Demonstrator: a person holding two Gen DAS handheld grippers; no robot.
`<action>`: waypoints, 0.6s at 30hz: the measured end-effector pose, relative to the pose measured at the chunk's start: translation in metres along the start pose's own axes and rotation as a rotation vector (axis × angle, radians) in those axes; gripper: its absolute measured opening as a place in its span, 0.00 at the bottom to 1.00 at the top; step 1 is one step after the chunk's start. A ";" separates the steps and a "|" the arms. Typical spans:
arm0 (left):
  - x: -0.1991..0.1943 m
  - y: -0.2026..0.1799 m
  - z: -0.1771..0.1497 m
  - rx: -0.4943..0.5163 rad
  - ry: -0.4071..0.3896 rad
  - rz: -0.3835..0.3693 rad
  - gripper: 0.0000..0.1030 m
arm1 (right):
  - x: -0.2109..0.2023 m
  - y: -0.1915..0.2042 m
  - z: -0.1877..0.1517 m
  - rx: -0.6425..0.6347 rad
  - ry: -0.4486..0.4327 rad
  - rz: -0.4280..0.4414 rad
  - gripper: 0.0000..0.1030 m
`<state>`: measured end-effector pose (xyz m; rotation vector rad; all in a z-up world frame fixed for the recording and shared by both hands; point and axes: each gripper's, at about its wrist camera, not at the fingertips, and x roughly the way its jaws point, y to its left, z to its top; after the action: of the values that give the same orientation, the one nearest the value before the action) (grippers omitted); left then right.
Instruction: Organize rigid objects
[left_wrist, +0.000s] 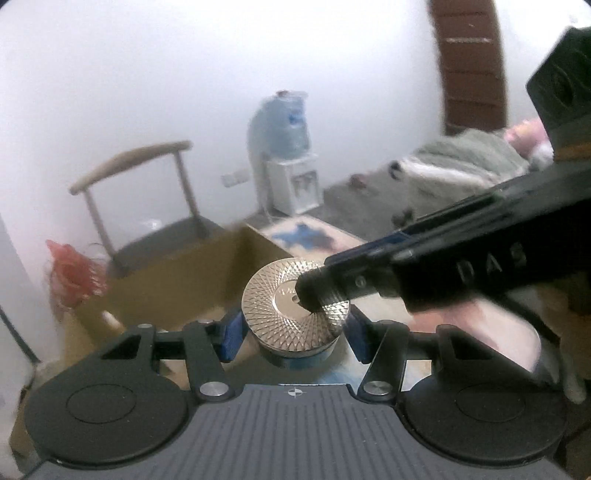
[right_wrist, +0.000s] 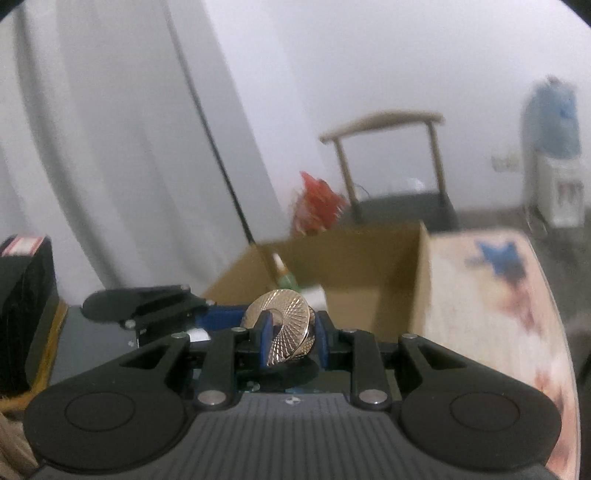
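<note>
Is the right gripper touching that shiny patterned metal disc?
Touching. In the left wrist view the right gripper presses its tip on the metal disc; in the right wrist view its blue pads close on the disc's edge.

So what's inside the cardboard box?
In the box a green-and-white item and something pale show against the far wall. The rest of the floor is hidden behind the silver disc and the tongs.

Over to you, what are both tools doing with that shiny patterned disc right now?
Left tool clamps shiny disc by its sides. Right tool pinches the same disc, one finger on its top face. Open cardboard box just beyond. Nothing blocking.
</note>
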<state>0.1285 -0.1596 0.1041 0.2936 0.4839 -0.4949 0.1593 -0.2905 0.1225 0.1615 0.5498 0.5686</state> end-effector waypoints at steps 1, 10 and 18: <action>0.002 0.008 0.006 -0.011 0.003 0.006 0.54 | 0.006 0.002 0.010 -0.012 0.003 0.005 0.27; 0.085 0.083 0.031 -0.200 0.199 0.038 0.54 | 0.121 -0.037 0.079 0.024 0.228 0.058 0.27; 0.161 0.130 0.023 -0.401 0.400 0.049 0.55 | 0.219 -0.074 0.094 0.051 0.424 0.027 0.27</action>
<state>0.3284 -0.1200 0.0615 0.0140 0.9472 -0.2804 0.3980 -0.2312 0.0816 0.0957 0.9752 0.6190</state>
